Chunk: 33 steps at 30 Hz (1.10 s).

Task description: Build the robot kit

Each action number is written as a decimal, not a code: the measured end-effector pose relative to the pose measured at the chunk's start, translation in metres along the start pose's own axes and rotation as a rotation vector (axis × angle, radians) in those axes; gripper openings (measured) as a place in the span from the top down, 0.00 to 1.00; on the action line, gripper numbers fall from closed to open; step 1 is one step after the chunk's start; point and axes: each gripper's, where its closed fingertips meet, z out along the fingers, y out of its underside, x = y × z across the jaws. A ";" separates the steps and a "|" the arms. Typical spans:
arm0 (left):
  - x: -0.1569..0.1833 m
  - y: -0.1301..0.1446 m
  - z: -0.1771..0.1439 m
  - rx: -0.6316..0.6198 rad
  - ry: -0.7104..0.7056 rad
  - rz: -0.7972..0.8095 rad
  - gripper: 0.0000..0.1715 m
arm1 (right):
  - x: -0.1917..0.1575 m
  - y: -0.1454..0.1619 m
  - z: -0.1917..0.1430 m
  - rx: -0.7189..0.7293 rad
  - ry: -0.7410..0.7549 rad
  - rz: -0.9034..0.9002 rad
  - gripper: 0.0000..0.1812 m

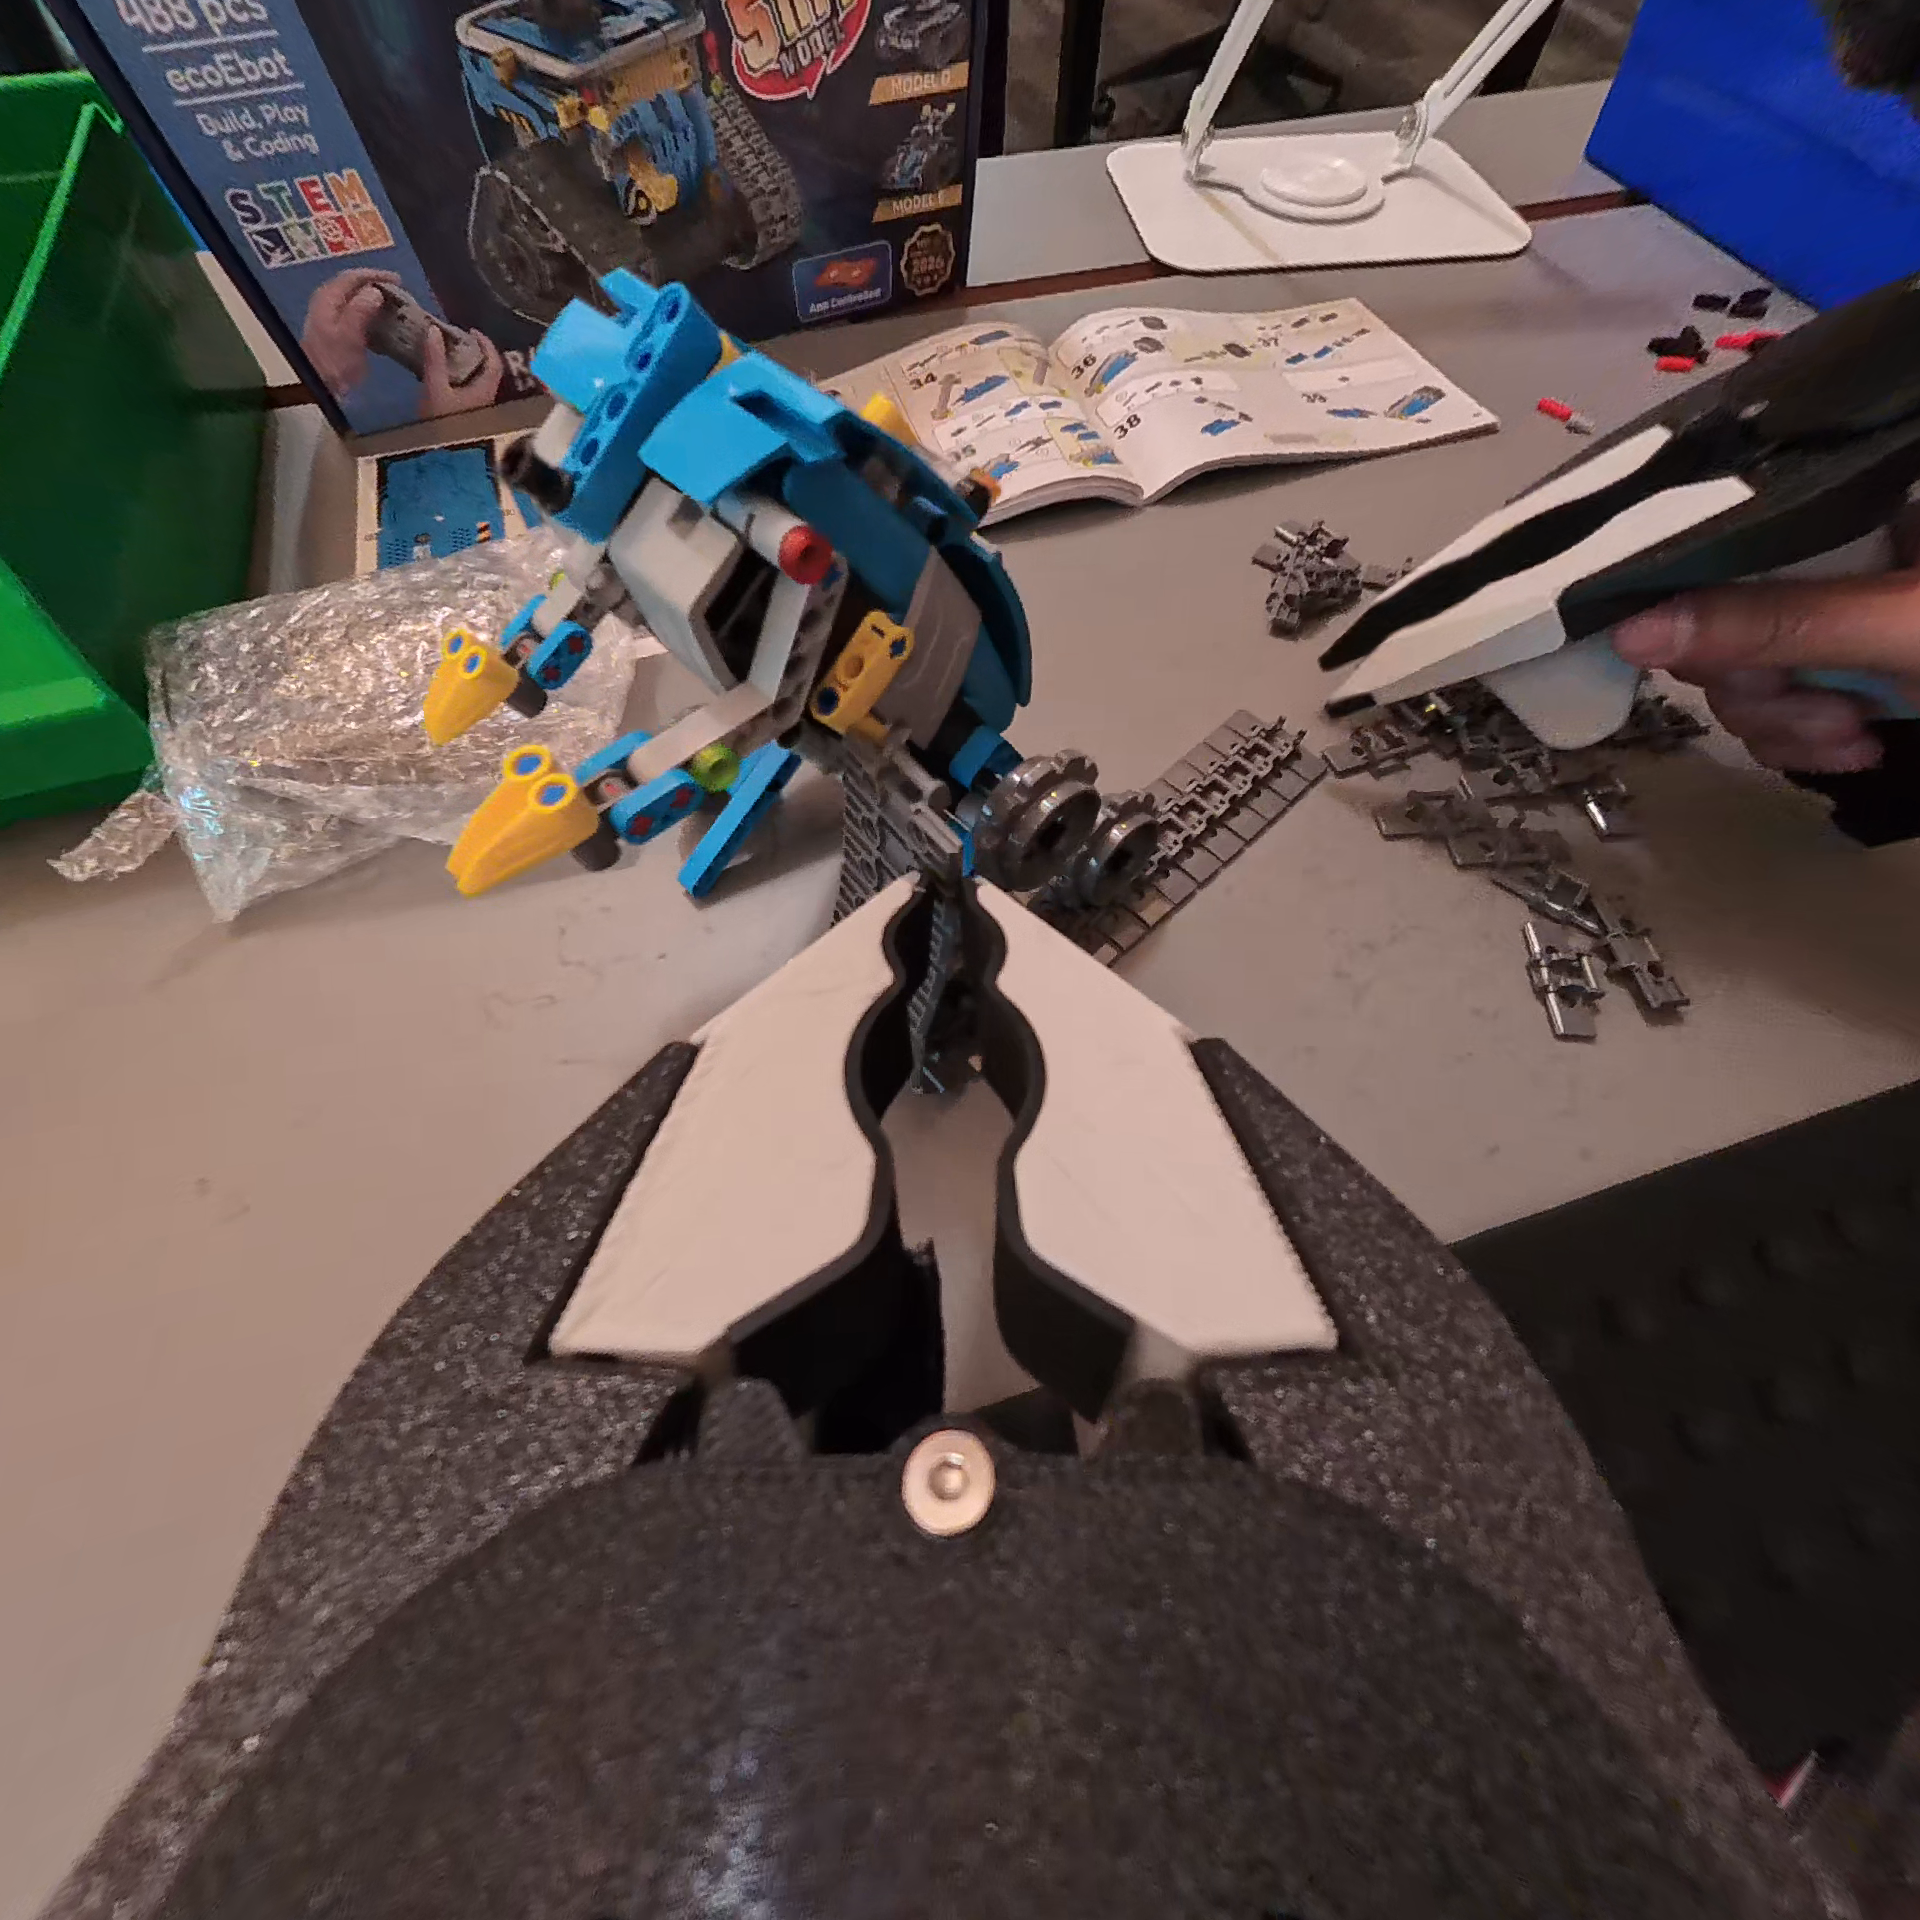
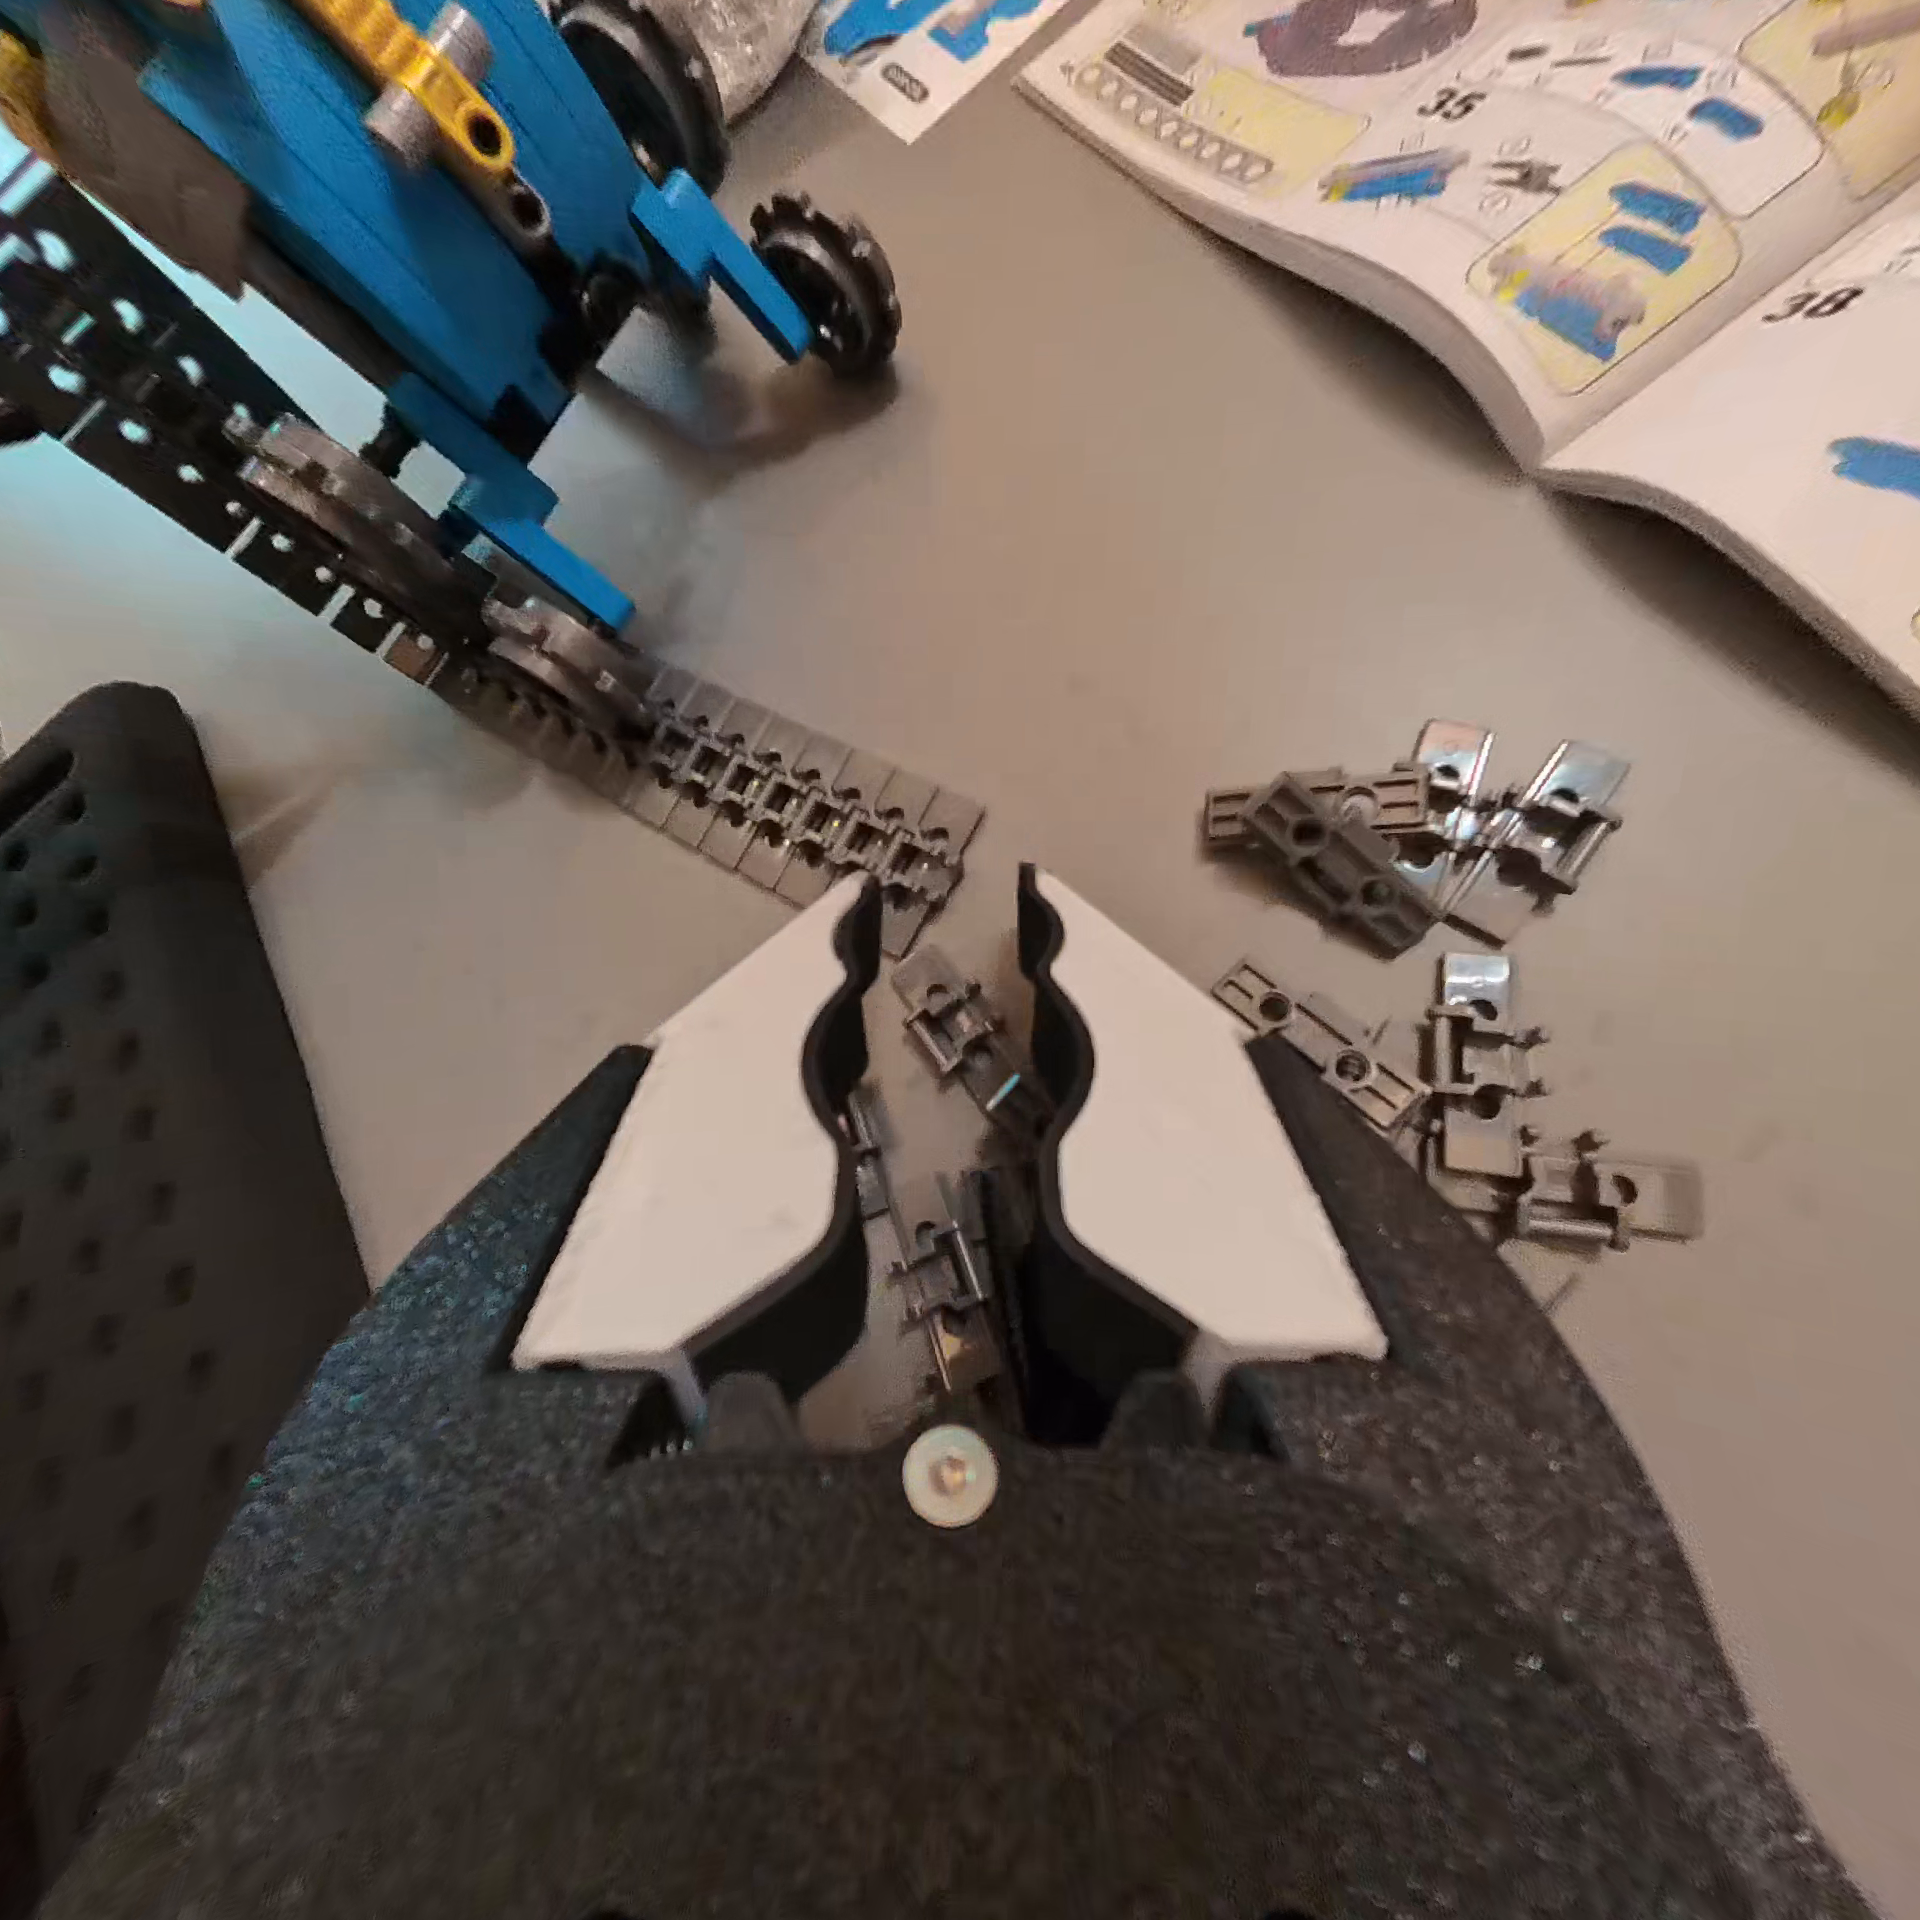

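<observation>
**Left tool clamped on the model's tread, right tool spread over loose links**

The left tool (image 1: 940,894) is pinched together on the dark grey tread strip (image 1: 883,821) at the foot of the blue, white and yellow brick-built robot model (image 1: 769,582), which tilts above the grey counter (image 1: 416,1039). The strip trails right past two toothed grey wheels (image 1: 1049,821).

The right tool (image 2: 945,904) stands apart, its white fingers with wavy black inner pads over single grey plastic track links (image 2: 945,1013). More links (image 2: 1455,1039) lie scattered just right of it.

The printed kit box (image 1: 520,156) stands behind the model, and an open instruction booklet (image 1: 1195,395) carries printed steps. Crinkled clear plastic wrap (image 1: 343,707) and a green bin (image 1: 104,468) crowd the left side. Bare counter lies open in front of the wrap.
</observation>
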 end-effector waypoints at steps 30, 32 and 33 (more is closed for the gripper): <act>0.033 0.004 0.025 -0.150 -0.015 0.390 0.90 | -0.010 0.003 0.009 -0.008 -0.048 -0.014 0.83; 0.034 0.005 0.025 -0.151 0.000 0.378 0.88 | -0.009 0.003 0.009 -0.007 -0.047 -0.009 0.83; 0.034 0.005 0.024 -0.150 0.008 0.372 0.88 | -0.009 0.002 0.008 -0.001 -0.046 -0.007 0.83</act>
